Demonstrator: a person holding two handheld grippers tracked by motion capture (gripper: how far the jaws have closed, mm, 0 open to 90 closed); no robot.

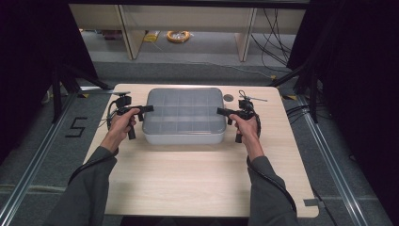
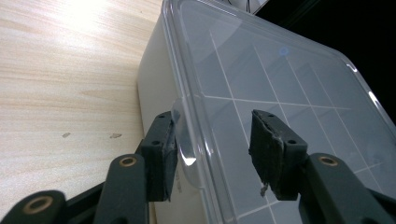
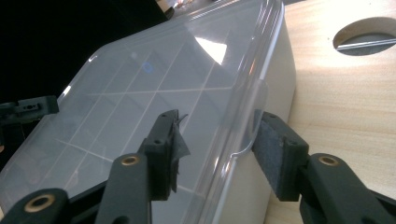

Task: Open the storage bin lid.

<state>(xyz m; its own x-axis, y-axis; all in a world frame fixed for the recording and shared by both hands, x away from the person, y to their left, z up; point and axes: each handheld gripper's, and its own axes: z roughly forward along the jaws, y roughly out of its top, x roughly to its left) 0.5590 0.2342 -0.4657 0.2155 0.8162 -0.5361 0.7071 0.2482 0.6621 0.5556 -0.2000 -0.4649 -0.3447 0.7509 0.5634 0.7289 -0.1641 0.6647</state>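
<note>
Tabletop (image 1: 197, 179) of pale wood was seen carrying one large item: a translucent plastic organizer box (image 1: 183, 132) with a clear lid (image 1: 184, 110), set toward the far middle of the table and divided inside into a grid of compartments. A round cable hole (image 1: 228, 98) was cut into the wood just beyond the box's right end.

Both ends of the box were flanked by the hand-held tools. The left gripper (image 2: 212, 149) was placed at the left lid edge, its jaws apart and straddling a small moulded lid tab (image 2: 182, 140); one pad appeared to be touching the tab from outside, the other was hovering above the lid, so nothing was clamped. The right gripper (image 3: 217, 140) was set likewise at the right edge, jaws apart around the right lid tab (image 3: 245, 135), with the outer pad close against it and no squeeze visible.

The box was judged light, thin-walled and somewhat flexible, with a smooth, slippery lid likely to bow or pop free under uneven force. The two end tabs were judged the best purchase, to be pinched evenly together.
</note>
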